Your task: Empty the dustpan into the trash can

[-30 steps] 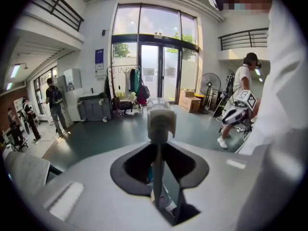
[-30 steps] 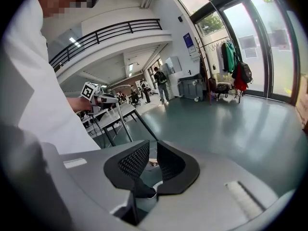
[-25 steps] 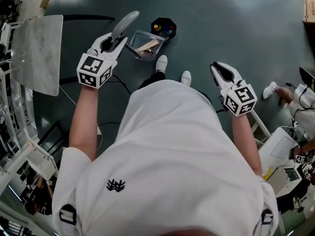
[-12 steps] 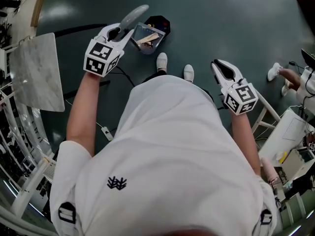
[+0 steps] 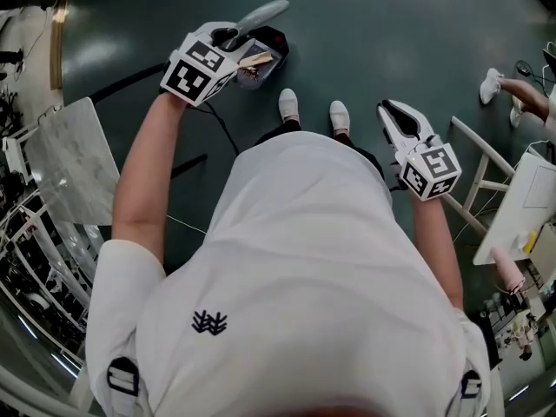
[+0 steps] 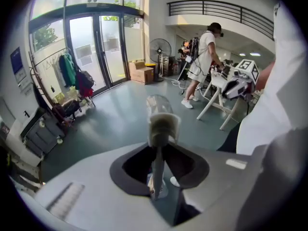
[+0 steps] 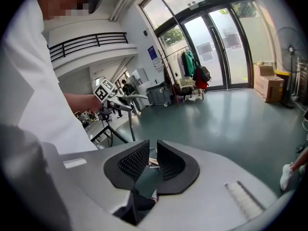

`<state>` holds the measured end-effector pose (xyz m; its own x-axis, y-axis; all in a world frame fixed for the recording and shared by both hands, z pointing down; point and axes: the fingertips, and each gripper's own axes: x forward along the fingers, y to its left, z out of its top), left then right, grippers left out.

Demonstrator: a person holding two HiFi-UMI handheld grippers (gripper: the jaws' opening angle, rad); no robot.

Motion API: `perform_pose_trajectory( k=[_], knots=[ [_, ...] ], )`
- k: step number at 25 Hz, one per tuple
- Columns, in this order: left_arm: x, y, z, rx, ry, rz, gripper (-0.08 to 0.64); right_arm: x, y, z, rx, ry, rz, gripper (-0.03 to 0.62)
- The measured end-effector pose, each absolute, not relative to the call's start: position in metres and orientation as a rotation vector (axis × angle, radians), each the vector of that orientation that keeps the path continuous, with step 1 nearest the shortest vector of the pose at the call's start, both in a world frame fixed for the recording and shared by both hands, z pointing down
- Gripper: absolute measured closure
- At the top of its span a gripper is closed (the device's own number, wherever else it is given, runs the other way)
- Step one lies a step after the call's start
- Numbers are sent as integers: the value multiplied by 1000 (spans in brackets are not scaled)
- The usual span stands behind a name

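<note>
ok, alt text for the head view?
Seen from above, a person in a white shirt holds a clear dustpan by its handle in the left gripper, at a black trash can by their feet. Debris is in the pan; the right gripper hangs empty at their side.

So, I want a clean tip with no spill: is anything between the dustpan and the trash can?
Nothing visible is. The left gripper holds the dustpan by its handle, and in the head view the pan overlaps the black trash can, with no other object between them.
</note>
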<state>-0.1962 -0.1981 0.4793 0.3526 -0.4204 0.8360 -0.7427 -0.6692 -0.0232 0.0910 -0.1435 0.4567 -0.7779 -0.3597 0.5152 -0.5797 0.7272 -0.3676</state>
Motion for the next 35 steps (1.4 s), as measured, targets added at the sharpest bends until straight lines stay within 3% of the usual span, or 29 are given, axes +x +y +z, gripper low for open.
perform_pose_trajectory(
  k=[21,35],
  knots=[
    [-53,-235,527,2326,-520,1507,416,154,-132,454,967,-2515,825,543],
    [-31,-239,544,2312,-330,1623,416,179,-132,457,1032,-2508,867,543]
  ],
)
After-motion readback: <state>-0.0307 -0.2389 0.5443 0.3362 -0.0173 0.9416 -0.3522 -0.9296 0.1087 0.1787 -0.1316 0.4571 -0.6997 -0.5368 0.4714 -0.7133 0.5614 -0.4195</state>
